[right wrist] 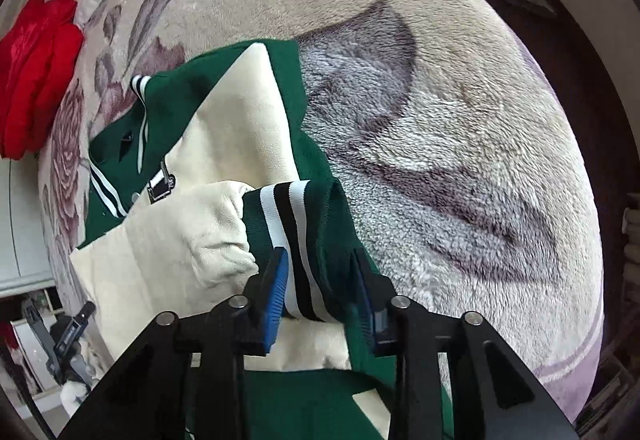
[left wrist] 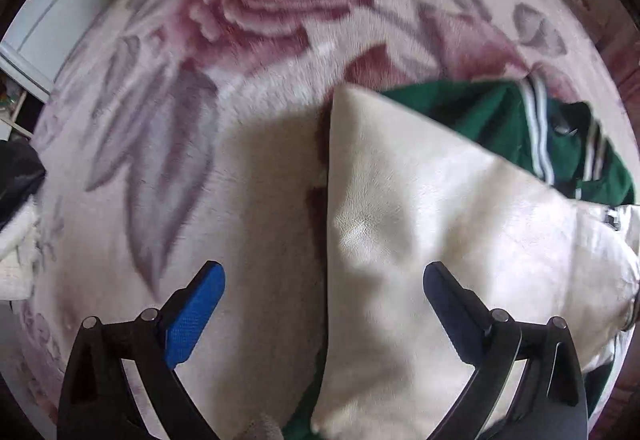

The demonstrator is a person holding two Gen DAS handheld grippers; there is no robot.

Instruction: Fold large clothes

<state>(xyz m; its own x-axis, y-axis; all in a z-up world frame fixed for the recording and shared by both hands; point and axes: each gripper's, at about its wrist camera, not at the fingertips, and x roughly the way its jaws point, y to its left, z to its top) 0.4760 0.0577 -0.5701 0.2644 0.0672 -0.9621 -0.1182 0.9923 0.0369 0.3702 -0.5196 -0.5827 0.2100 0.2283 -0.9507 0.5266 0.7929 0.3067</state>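
A green varsity jacket (right wrist: 120,144) with cream sleeves lies on a plush rose-patterned blanket (right wrist: 440,120). In the right wrist view my right gripper (right wrist: 320,264) points steeply down, and the striped green, white and black sleeve cuff (right wrist: 296,224) fills the gap between its blue pads, touching both. In the left wrist view my left gripper (left wrist: 324,276) stands wide open with nothing between its fingers. It hovers over the left edge of a cream sleeve (left wrist: 400,220) folded across the green jacket body (left wrist: 480,116). The jacket's striped collar (left wrist: 536,112) shows at the right.
A red garment (right wrist: 36,76) lies at the blanket's far edge. White furniture (left wrist: 60,8) stands beyond the bed on the left, and a dark cloth (left wrist: 20,176) sits at the left edge. The left gripper's body (right wrist: 68,336) shows low left in the right wrist view.
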